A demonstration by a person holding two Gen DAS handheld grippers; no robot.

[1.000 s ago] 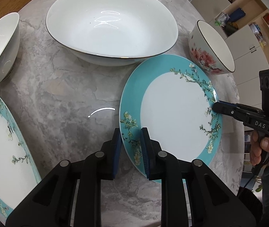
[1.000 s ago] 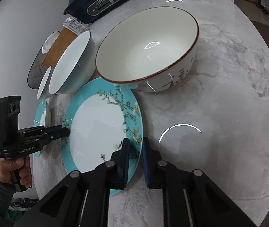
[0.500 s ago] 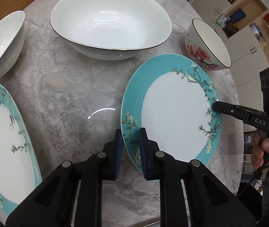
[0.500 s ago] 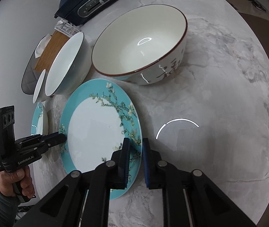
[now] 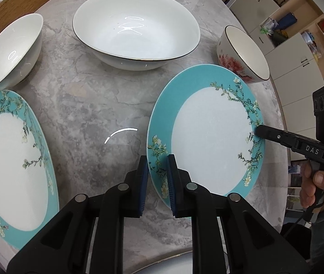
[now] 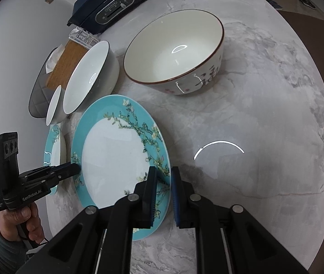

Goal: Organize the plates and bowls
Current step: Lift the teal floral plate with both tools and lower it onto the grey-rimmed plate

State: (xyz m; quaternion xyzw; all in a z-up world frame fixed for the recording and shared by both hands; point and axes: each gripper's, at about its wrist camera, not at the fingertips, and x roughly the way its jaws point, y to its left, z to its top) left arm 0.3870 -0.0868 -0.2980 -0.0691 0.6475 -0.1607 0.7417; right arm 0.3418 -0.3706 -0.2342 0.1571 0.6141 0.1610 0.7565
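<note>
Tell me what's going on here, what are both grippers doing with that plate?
A person holds a gripper in each hand, and both are clamped on opposite rims of one teal blossom plate: the left gripper on one edge, the right gripper on the other. A second teal plate lies on the marble table, near a large white bowl, a small white bowl and a flowered bowl.

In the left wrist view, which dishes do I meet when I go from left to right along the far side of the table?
Small white bowl → large white bowl → bowl with red blossoms.
</note>
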